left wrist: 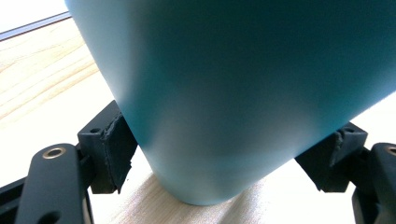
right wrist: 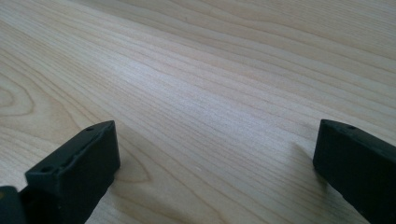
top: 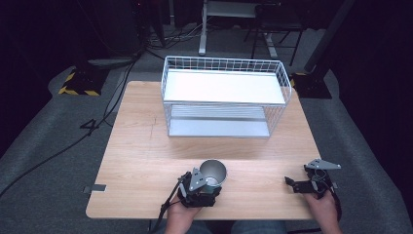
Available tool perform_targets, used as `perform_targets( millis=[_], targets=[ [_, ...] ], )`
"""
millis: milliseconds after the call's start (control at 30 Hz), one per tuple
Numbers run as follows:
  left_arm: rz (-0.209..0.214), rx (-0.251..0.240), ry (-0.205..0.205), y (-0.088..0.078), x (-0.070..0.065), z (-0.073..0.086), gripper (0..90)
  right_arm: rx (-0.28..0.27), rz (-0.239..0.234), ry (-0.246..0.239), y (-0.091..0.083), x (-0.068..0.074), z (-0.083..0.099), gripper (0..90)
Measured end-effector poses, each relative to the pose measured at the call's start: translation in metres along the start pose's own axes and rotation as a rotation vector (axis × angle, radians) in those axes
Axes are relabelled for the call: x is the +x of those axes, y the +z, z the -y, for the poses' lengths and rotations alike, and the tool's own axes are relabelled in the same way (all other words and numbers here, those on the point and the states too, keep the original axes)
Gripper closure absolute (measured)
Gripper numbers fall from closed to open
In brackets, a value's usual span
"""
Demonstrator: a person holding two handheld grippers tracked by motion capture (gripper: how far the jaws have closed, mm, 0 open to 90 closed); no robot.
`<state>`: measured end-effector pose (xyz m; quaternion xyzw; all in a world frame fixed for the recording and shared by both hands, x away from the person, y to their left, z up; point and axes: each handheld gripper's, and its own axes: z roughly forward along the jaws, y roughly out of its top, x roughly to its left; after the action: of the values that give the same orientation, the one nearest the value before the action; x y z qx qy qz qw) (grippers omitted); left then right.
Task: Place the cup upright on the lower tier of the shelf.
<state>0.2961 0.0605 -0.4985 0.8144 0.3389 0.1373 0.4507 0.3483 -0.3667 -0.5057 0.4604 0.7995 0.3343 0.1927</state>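
The teal cup (left wrist: 243, 93) was pinched by the left hand-held gripper (top: 203, 184); the right hand-held gripper (right wrist: 215, 158) was spread. Slippage on the tapered wall could be risked.

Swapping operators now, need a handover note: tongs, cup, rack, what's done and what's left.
Left tongs: around the teal cup, pads at its lower wall on both sides; cup stands upright on the table, near edge.
Right tongs: open, empty, low over the table at the right.
Rack: both shelves bare.
Done: cup gripped or nearly so.
Left: probably lift it and set it in the rack.
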Motion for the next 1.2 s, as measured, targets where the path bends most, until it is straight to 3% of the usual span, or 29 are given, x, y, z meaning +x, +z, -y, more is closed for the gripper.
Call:
perform_targets(
  millis=[267,533,767,1200],
  targets=[
    [0.023,-0.011,-0.001,0.0,-0.001,0.0,22.7,0.001,0.004,0.004,0.0,0.0,0.0,0.9],
    [0.037,-0.011,-0.008,-0.008,0.0,-0.01,22.8,0.001,0.004,0.003,0.0,0.0,0.0,0.9],
    [0.032,0.01,0.034,-0.016,0.002,-0.025,22.8,0.002,0.004,0.003,0.0,0.0,0.0,0.9],
    [0.03,0.009,0.032,-0.026,0.019,-0.061,22.8,0.0,0.008,-0.001,0.0,0.0,0.0,1.5]
  ],
)
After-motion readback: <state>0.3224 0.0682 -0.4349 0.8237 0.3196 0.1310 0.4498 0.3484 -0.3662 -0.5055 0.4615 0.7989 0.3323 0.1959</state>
